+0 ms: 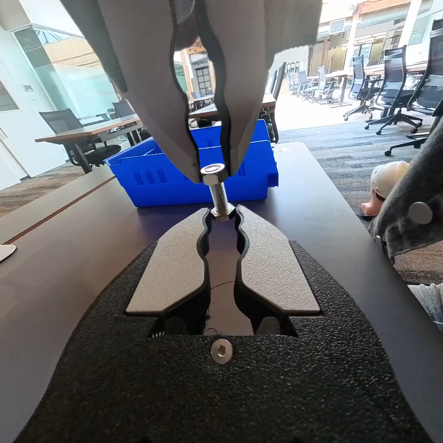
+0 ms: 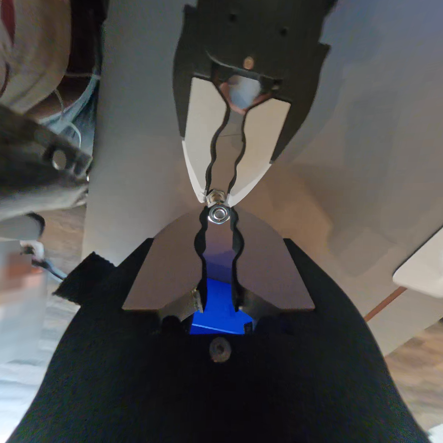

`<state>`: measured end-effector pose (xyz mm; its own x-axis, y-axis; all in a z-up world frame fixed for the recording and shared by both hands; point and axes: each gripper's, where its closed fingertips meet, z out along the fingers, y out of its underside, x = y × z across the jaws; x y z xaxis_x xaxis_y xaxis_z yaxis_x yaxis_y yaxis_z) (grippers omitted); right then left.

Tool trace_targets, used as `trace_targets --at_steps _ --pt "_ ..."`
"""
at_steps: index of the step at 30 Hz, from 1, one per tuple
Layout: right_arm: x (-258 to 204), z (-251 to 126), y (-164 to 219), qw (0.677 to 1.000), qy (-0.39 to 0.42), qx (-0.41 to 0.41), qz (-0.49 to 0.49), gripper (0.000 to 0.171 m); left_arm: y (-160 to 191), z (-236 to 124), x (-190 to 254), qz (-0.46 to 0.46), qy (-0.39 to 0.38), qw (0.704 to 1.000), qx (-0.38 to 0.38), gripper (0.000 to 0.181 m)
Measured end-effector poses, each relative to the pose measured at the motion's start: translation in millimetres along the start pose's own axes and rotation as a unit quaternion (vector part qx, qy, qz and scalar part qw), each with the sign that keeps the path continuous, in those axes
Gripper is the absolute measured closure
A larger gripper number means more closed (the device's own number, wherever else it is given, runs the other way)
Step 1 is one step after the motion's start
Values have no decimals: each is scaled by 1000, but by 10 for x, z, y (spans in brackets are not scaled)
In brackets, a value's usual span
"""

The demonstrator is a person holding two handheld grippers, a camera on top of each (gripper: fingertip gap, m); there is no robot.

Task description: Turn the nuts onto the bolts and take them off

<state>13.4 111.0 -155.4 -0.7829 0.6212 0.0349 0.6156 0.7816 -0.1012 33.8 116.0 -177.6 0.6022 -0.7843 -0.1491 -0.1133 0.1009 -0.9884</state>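
A blue bin (image 1: 191, 175) is seen at centre behind the grippers. The left gripper (image 1: 221, 214) is closed on the nut (image 1: 221, 215); the right gripper (image 1: 213, 173) is clamped on the bolt (image 1: 217, 196) head. Both are judged rigid, smooth, slippery steel, best gripped across flats.
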Motion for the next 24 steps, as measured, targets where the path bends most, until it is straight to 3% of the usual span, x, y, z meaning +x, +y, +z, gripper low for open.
trace_targets --at_steps 3,6,9,13,14,19,24 --pt "30 -13 -10 989 35 6 142 154 -6 -3 -7 -2 -8 1000 4 163" --pt "18 -7 15 952 44 22 303 154 3 6 -9 1 -9 1000 1 163" --pt "14 -1 11 943 54 39 326 154 11 14 11 6 -5 1000 -2 163" --pt "55 -43 -38 971 52 43 231 108 4 2 18 1 0 1000 2 163" --pt "36 -63 -68 982 40 48 180 106 5 5 22 2 3 1000 2 163" --pt "-35 -63 -18 997 10 12 -71 114 -10 2 16 -5 6 1000 6 163" --pt "-11 -41 -56 990 -20 22 -140 135 -13 3 22 -6 8 1000 6 163"
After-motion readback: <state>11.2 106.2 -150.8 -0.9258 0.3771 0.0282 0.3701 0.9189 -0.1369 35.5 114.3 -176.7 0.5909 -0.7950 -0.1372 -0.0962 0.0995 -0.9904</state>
